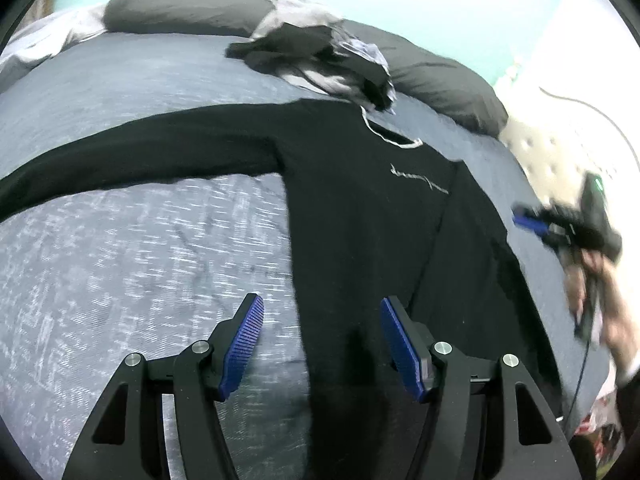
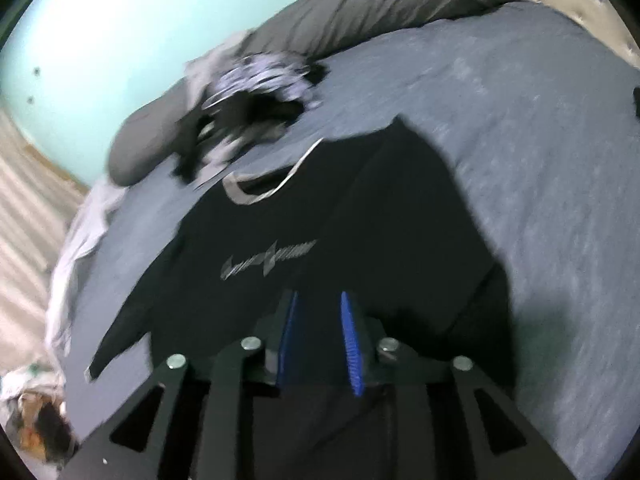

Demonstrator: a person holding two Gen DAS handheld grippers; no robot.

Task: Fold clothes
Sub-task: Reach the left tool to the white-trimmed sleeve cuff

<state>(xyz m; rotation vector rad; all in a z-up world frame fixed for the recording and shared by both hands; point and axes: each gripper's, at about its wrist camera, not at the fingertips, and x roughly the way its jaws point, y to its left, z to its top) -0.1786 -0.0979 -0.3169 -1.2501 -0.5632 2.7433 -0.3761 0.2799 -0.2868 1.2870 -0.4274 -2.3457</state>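
The left gripper has its jaws wide apart with nothing between them, hanging over the bottom of a black long-sleeved shirt and the grey bedspread. The shirt lies flat ahead of these jaws, one sleeve stretched far to the left, the other folded in across the body. The right gripper has its jaws slightly apart, nothing pinched, above the shirt's folded side; in the left view it appears blurred to the right, held in a hand. Beyond the collar sits a heap of clothes against dark pillows.
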